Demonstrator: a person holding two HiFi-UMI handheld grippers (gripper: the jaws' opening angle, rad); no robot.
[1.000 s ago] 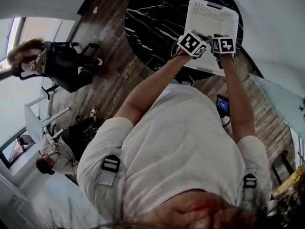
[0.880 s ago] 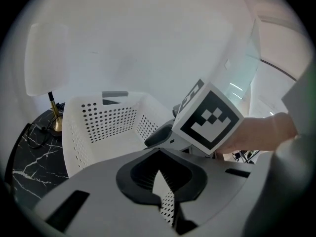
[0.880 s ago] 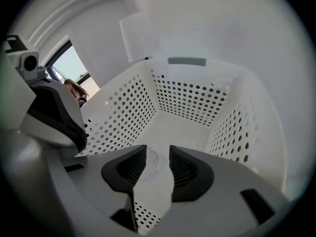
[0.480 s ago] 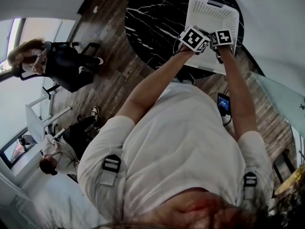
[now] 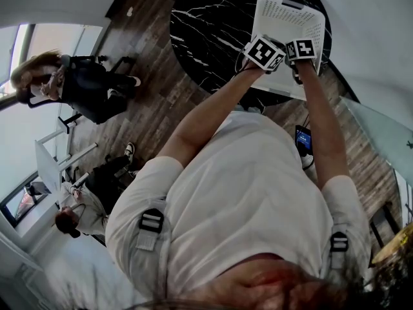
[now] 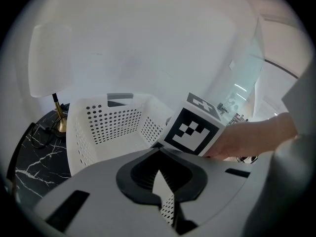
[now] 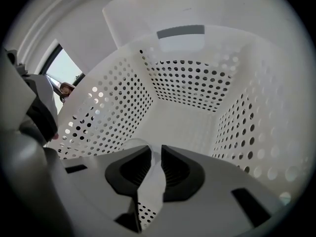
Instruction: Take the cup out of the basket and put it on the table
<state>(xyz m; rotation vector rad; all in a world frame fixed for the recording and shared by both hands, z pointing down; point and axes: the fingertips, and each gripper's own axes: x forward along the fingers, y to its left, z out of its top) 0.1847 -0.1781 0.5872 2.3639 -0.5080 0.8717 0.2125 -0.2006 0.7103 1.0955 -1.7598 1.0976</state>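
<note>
A white perforated basket (image 5: 284,18) stands on the black marble table (image 5: 206,31). My right gripper (image 5: 302,49) reaches down inside the basket (image 7: 197,88). Its jaws have just been closing, and the right gripper (image 7: 154,169) is now shut on the thin pale wall of the cup (image 7: 152,184). The cup's curved rim shows just beyond the left pad; the rest of it is hidden under the jaws. My left gripper (image 5: 263,51) sits at the basket's near side. In its own view the left gripper (image 6: 159,179) pinches the basket's perforated wall (image 6: 111,122).
A lamp with a brass base (image 6: 60,125) and a white shade stands on the table behind the basket, close to the white wall. Two people (image 5: 71,82) sit to the left on the wood floor. A glass tabletop (image 5: 381,141) lies to the right.
Both marker cubes have shifted a little further over the basket. The right one moved more, as that gripper sank into the basket.
</note>
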